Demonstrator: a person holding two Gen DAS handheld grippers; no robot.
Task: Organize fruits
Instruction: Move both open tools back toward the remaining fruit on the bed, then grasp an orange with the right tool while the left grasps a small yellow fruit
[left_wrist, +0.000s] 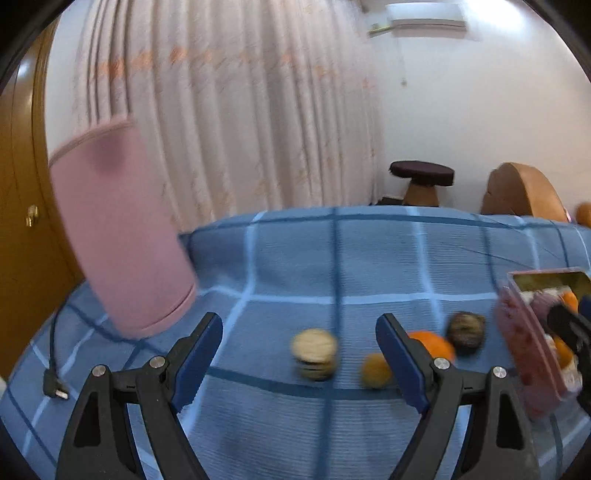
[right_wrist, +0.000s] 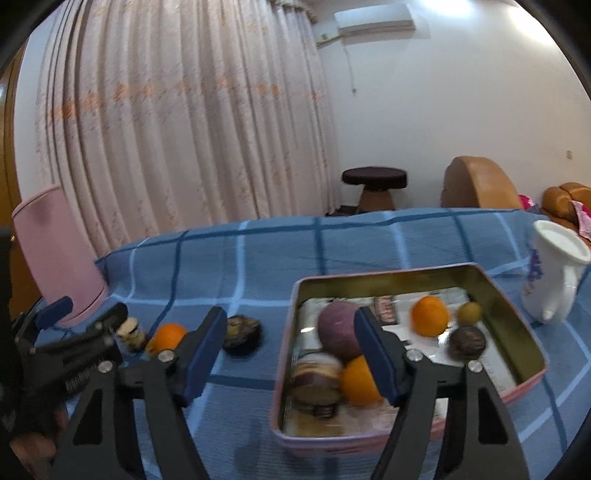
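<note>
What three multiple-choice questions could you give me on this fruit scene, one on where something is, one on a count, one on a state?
1. Where does the white jug stand?
A. inside the tin
B. on the blue checked cloth beside the tin
C. on the stool

2. How many oranges lie inside the tin?
A. none
B. two
C. five

3. How does the right gripper stand?
A. clamped on an orange
B. open, with nothing between its fingers
C. shut tight on nothing

Answers:
1 B: the right wrist view shows the jug on the cloth, to the right of the tin.
2 B: one orange lies near the far wall and another orange near the front.
3 B: a wide gap shows between the blue pads, with no fruit in it.
</note>
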